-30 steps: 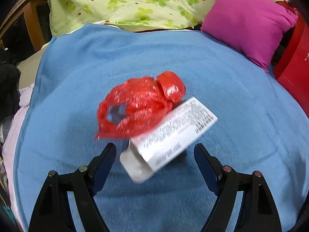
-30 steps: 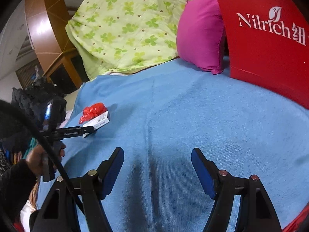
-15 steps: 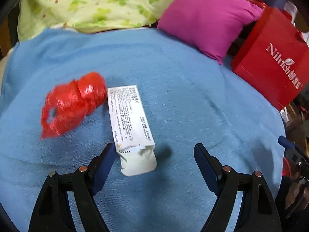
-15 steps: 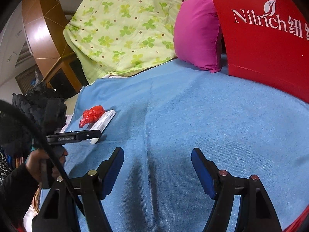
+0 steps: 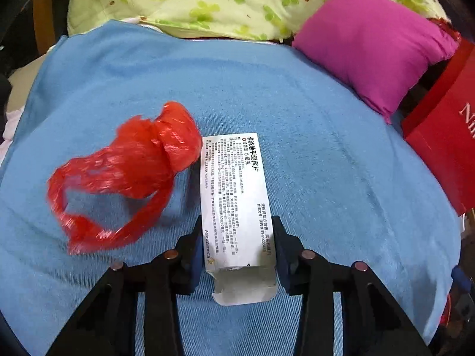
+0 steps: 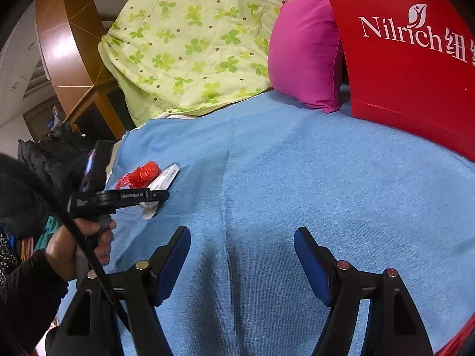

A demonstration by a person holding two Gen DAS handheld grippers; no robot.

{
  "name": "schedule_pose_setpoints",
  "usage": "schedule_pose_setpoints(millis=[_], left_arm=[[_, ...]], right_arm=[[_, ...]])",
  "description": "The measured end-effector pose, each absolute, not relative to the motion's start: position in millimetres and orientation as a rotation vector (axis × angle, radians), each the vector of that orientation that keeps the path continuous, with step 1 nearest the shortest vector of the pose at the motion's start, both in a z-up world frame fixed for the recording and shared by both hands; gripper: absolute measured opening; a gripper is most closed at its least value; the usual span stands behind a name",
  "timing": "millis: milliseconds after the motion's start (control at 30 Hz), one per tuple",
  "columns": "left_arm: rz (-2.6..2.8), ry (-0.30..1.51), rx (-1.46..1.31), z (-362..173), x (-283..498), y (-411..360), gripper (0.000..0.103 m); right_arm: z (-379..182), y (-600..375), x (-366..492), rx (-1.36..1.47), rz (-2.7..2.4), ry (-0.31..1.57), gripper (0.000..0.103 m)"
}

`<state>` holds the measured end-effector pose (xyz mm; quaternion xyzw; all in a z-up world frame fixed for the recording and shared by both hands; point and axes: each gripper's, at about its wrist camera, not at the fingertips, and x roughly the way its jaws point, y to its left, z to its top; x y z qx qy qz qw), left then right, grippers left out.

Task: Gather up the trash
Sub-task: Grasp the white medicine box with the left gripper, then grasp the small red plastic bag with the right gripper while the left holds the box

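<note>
1. Blue cloth [image 5: 326,148] covers the surface we work over; on it lie a white medicine carton [image 5: 237,195] and, just beside it on its left, a crumpled red plastic bag [image 5: 133,172].
2. From the left wrist view we see the left gripper [image 5: 237,246] with its jaws closing around the near end of the carton; the blue pads sit right at both long sides of the box, though we cannot tell whether they press it yet; the carton's torn flap sticks out toward the camera between the fingers.
3. Only this view lets us read the carton's printed face and see the looped handle of the red bag; the bag is blurred, and touches the carton's far left corner.
4. From the right wrist view we see what the left one hides: a hand [image 6: 80,243] in a dark sleeve gripping the left tool's handle, with the carton and bag small at the cloth's left edge.
5. Our right gripper [image 6: 242,255] hangs over bare cloth, jaws spread with nothing between them, well apart from the trash.
6. At the back lie a green clover-print quilt [image 6: 193,44] and a magenta cushion [image 5: 371,44]; the red paper bag [image 6: 415,74] shows its full "Nilrich" lettering only in the right view.
</note>
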<state>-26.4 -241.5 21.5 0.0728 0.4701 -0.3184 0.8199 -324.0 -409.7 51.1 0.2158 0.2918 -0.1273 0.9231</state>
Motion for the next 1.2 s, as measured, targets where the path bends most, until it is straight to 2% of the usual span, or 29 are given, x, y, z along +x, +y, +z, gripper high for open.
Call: schedule_pose_setpoints(millis=[133, 333, 600, 833, 1100, 1133, 1200], left_arm=[[-0.664, 0.971, -0.004, 38.9, -53.5, -198.6, 0.041], [-0.488, 0.820, -0.172, 67.8, -79.3, -123.0, 0.042], [-0.187, 0.801, -0.297, 53.0, -71.1, -48.7, 0.042], [-0.145, 0.800, -0.293, 47.6, -65.8, -47.5, 0.042], [-0.198, 0.825, -0.316, 47.9, -59.0, -47.8, 0.042], [-0.200, 0.822, -0.312, 48.2, -59.2, -48.7, 0.042], [-0.198, 0.821, -0.303, 48.1, -59.2, -49.7, 0.042]], right_arm=[[50.7, -403.8, -320.8, 0.402, -0.276, 0.612, 0.075], [44.8, -390.0, -302.8, 0.356, -0.255, 0.714, 0.075], [67.7, -346.2, -222.3, 0.391, -0.093, 0.748, 0.075], [58.1, -314.5, -99.6, 0.517, -0.021, 0.787, 0.076], [29.3, -278.0, -20.0, 0.246, -0.055, 0.884, 0.075], [21.6, -275.4, -16.4, 0.222, -0.045, 0.910, 0.063], [17.8, -274.9, -19.1, 0.199, -0.030, 0.911, 0.061]])
